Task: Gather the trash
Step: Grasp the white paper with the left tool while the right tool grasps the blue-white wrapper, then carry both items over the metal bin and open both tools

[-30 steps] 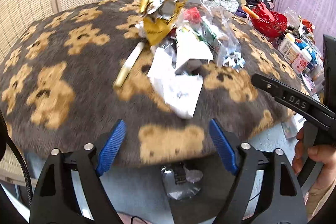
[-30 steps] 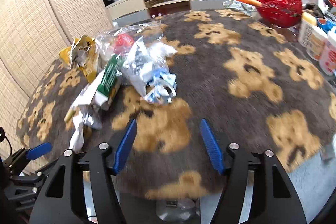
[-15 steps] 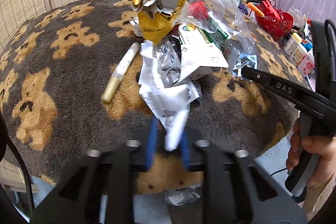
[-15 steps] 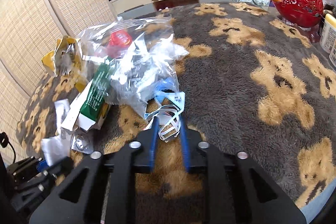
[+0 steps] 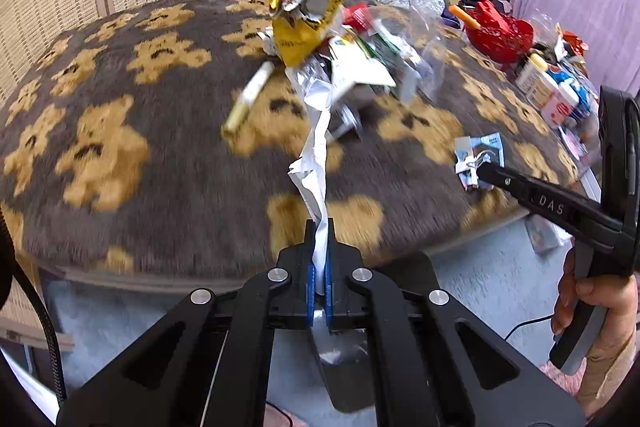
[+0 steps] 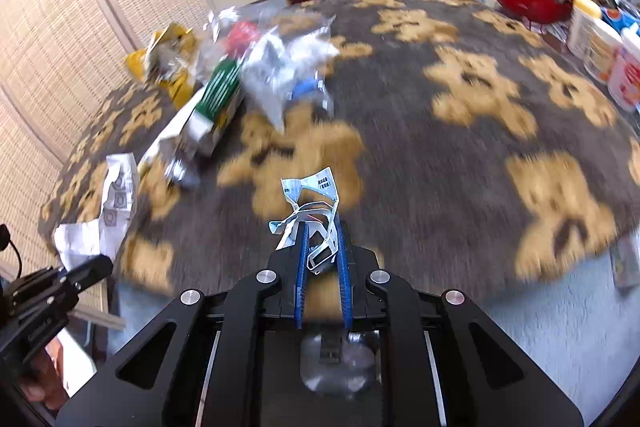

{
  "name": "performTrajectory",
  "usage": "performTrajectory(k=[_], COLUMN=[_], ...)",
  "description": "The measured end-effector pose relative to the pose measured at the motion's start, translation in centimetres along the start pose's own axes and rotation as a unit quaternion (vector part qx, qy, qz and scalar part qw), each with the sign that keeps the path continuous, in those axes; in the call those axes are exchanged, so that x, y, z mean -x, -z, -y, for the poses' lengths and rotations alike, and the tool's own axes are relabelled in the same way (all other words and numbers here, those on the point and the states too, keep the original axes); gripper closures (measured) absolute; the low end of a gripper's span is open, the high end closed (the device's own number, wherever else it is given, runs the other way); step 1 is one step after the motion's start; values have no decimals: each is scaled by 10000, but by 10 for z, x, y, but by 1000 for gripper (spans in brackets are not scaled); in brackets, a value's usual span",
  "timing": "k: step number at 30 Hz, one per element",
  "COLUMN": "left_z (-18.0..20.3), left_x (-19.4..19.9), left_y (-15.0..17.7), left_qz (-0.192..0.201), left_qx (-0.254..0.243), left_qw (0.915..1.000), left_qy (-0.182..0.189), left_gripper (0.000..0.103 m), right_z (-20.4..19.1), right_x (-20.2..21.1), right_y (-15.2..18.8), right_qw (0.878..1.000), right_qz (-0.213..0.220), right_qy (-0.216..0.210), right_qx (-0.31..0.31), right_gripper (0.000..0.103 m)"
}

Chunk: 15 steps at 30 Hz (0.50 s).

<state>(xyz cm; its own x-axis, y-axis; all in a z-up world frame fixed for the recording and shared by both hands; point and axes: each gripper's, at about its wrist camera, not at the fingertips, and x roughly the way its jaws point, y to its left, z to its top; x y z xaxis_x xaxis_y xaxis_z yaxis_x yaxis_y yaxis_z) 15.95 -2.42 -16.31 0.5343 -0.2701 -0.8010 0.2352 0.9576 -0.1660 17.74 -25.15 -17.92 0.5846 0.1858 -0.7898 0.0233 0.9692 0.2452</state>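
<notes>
Where both pairs of jaws had stood wide a second before, they had just closed, each on its own scrap. The left gripper [image 5: 319,267] was clamped on the tail of a long crumpled white paper strip [image 5: 315,163], whose far end trailed back to the heap of wrappers and clear plastic [image 5: 352,55] on the bear-patterned grey rug [image 5: 120,155]. The right gripper [image 6: 322,255] pinched a small crumpled blue-and-white packet [image 6: 312,203], now drawn well clear of the heap toward the rug's near edge. Two pieces seemed secured; most of the heap remained to collect.
</notes>
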Motion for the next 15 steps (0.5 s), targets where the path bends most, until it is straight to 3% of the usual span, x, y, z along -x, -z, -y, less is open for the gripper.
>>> performTrajectory(k=[15], left_z=[38], left_x=[37], left_y=[93], left_qz=[-184], left_qx=[-132], left_qw=[9995], left_qy=[216], left_gripper=[101], right_z=[-1], right_x=[63], right_y=[82], right_qw=[9998], right_qz=[-5], right_qy=[110], right_qx=[146], right_gripper=[88])
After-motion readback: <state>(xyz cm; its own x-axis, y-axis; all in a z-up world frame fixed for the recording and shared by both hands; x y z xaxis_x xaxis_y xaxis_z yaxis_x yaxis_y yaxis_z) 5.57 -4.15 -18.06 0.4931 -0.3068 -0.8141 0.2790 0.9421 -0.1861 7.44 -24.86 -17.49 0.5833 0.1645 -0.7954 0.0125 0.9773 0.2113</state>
